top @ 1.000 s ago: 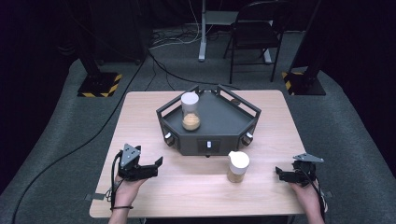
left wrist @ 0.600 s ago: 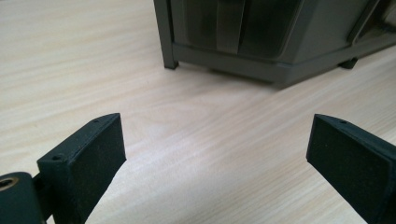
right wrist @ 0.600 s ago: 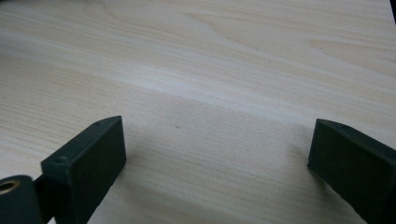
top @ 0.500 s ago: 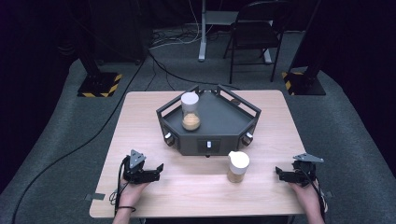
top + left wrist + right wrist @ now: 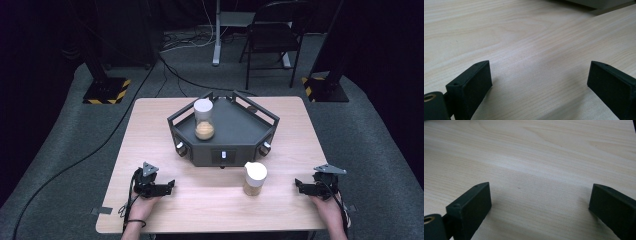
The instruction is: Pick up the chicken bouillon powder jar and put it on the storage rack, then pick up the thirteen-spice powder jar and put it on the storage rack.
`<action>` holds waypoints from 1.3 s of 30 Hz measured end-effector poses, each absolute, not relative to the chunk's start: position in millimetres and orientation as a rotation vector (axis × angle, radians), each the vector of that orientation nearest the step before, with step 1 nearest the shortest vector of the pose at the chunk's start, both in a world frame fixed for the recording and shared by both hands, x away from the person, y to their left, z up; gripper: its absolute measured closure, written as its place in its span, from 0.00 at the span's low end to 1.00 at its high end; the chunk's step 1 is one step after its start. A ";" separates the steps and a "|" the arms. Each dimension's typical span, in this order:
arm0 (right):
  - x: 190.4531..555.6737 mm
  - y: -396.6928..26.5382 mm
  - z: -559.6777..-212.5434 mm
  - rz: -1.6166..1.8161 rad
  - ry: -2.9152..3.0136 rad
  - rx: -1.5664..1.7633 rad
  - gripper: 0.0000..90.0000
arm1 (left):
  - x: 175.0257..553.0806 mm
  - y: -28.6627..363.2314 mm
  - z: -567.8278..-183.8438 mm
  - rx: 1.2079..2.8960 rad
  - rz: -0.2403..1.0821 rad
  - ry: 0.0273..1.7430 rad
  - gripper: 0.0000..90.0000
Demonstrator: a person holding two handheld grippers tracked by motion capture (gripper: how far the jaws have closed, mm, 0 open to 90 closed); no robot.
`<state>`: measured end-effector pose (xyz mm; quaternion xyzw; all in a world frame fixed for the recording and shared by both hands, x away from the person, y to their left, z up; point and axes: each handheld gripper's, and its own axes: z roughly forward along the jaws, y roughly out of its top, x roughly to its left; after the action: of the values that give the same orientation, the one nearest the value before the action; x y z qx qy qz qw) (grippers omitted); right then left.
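Looking down from the high view, we see the whole layout: a pale wooden tabletop point(image 5: 150, 125) carrying a dark, angular tray-like stand point(image 5: 235, 131) with low rails and round knobs on its front faces, and on it a clear jar point(image 5: 204, 119) with a white lid and tan filling. A second jar point(image 5: 254, 178) of the same kind, white-capped with tan contents, stands on the bare wood just in front of the stand, between the two hands and nearer the right one. The left tongs point(image 5: 169, 187) and right tongs point(image 5: 299, 184) rest low at the near edge, well apart from that jar. The two gripper views give what the high view cannot: the fine, streaked wood grain up close, and the matte black, blocky pads with small screw holes. In the left gripper view the left tongs point(image 5: 539, 82) stand wide apart over empty wood; the right gripper view shows the right tongs point(image 5: 540, 202) equally spread, holding nothing.
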<state>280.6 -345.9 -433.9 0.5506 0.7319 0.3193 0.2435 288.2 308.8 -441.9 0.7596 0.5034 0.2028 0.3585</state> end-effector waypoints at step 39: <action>272.0 -353.4 -433.6 0.949 1.984 1.488 0.11 | 291.1 301.7 -439.5 2.011 0.553 1.296 0.04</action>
<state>272.0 -353.4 -433.6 0.5438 0.7253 0.3467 0.2407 291.1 301.7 -439.5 0.7714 0.4969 0.2120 0.3362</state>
